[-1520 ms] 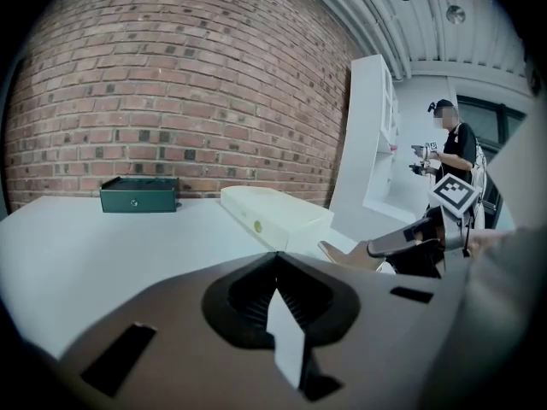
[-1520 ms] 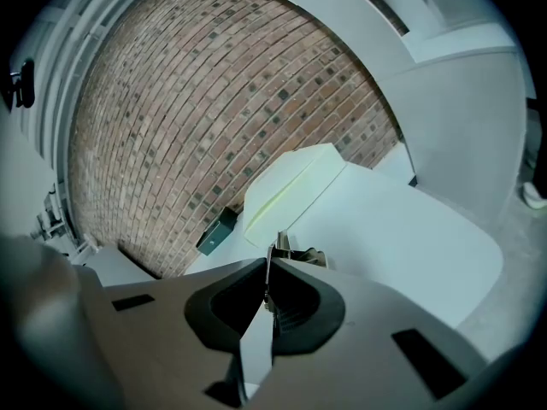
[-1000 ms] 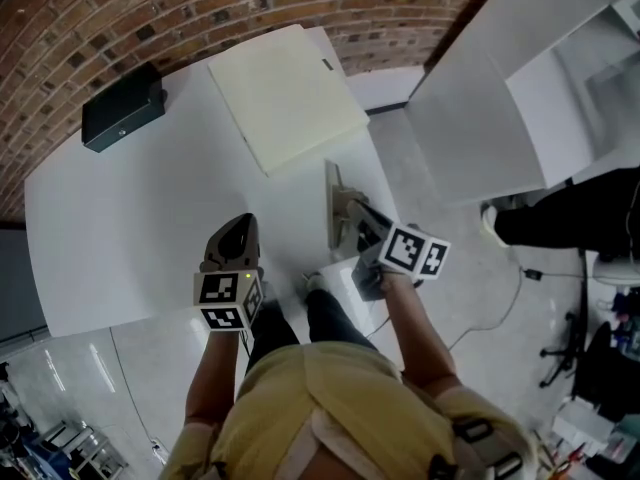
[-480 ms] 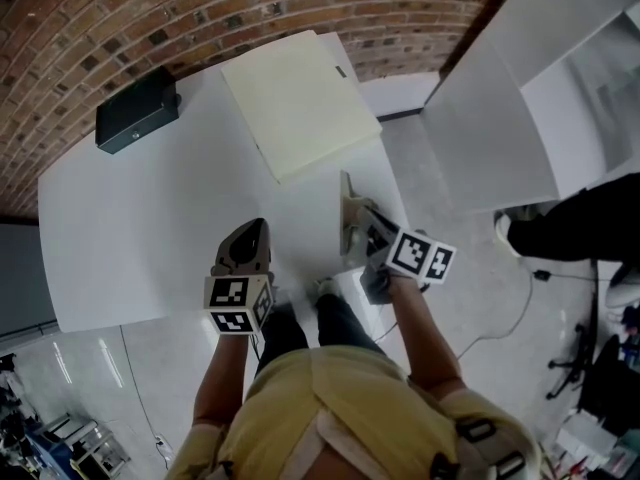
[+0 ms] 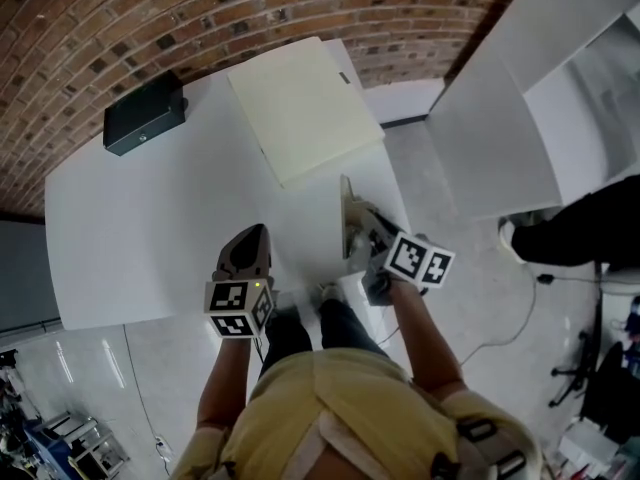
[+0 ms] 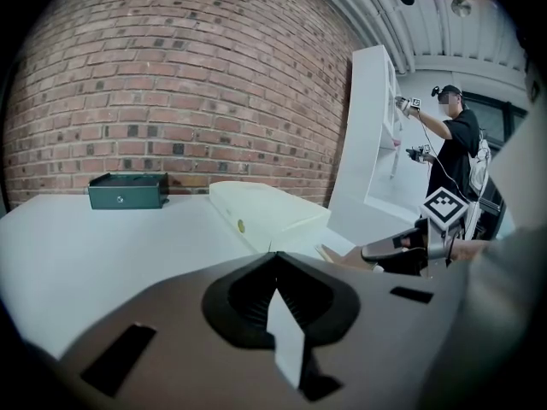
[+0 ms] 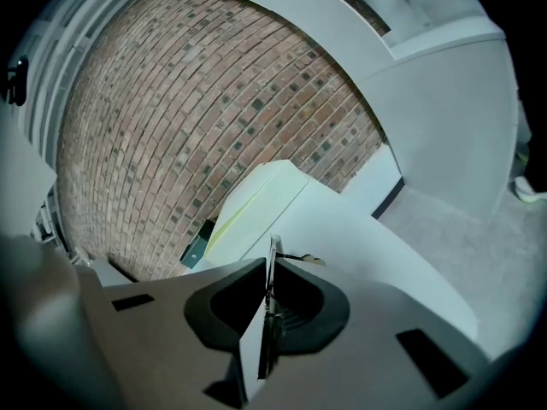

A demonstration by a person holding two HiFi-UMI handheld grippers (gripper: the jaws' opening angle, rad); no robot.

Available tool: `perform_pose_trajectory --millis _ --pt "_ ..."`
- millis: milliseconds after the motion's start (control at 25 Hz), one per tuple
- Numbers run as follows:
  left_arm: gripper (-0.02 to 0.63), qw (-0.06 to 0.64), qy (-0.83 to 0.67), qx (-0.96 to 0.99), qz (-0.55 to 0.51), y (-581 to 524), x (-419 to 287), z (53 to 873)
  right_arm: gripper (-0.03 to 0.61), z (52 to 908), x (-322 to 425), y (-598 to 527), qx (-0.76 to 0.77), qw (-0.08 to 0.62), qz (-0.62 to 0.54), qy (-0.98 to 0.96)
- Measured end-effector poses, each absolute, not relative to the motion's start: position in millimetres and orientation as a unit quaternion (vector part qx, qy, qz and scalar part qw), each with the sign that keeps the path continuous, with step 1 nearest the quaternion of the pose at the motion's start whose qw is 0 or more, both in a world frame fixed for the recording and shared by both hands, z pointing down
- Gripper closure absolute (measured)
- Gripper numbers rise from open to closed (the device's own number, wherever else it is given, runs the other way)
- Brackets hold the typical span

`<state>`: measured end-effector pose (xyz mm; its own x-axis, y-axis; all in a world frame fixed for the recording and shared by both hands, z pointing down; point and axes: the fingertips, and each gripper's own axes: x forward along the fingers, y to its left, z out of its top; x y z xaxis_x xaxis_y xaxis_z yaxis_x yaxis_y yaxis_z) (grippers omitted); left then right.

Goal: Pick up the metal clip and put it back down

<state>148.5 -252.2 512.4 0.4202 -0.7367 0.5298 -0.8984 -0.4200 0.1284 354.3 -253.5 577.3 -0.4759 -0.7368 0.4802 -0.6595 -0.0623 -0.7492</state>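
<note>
Both grippers stayed put: right gripper (image 5: 361, 226) pinches the metal clip (image 7: 273, 251) near the table (image 5: 150, 218) edge, left gripper (image 5: 251, 236) jaws together.

Mustard tee, dark trousers, two taupe tools

Person's wearing a mustard-yellow short-sleeved shirt (image 5: 330, 403) and dark trousers (image 5: 300, 333), with dark buckled straps (image 5: 475, 433) by one shoulder. The left tool (image 5: 250, 236) and right tool (image 5: 353, 218) are grey-brown plastic shells with black ribbed pads (image 6: 249, 299) and rectangular slots (image 6: 120, 359). Each has a white cube (image 5: 238, 308) covered in black square markers, and the left one shows a tiny green light.
</note>
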Motion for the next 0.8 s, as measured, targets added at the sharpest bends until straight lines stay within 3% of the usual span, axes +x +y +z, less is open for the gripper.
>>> perform_pose_trajectory --millis 800 --pt "0.612 0.211 -0.497 0.822 0.182 -244 144 507 0.508 578 369 -247 -0.547 0.003 -0.471 0.692"
